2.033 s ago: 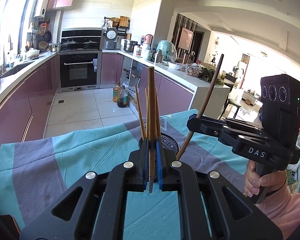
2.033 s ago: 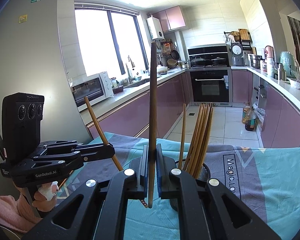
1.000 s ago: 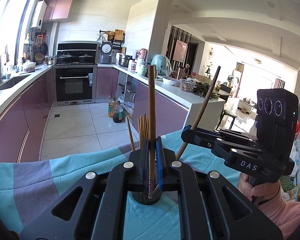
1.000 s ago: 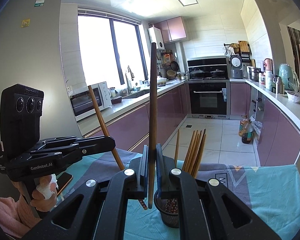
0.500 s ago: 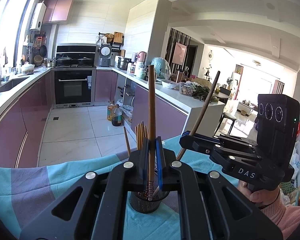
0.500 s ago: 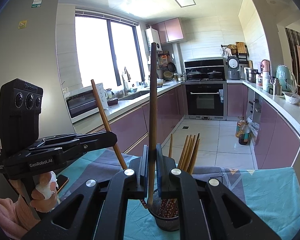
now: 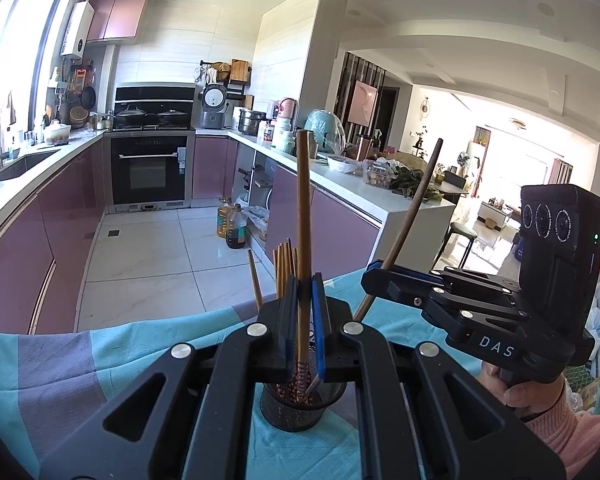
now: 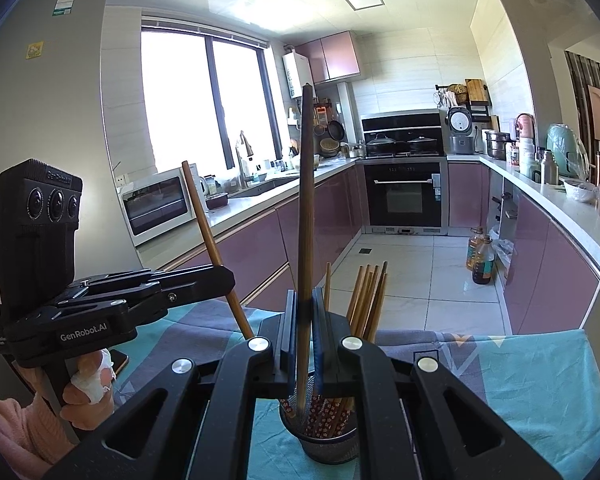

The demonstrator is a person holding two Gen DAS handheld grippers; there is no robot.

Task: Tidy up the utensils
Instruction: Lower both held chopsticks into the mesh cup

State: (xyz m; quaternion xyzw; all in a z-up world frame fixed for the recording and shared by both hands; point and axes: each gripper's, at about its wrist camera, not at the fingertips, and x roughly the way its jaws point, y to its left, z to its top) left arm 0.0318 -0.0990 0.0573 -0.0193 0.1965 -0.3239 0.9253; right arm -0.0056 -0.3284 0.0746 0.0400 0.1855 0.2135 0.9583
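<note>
Your left tongs [image 7: 303, 312] are clamped tight on a light brown chopstick [image 7: 302, 216], held upright with its patterned lower end dipping into the black mesh holder [image 7: 296, 412]. Your right tongs [image 8: 305, 320] are likewise pinched shut on a darker chopstick [image 8: 307, 184], near vertical, its tip inside the same holder's mouth. The holder stands on the teal and grey tablecloth [image 8: 532, 376] covering the counter, just below both sets of tongs. A bundle of chopsticks [image 8: 370, 300] already stands in it, leaning to the holder's right side in the right wrist view. In that view your left hand [image 8: 86, 396] grips its handle at the lower left.
</note>
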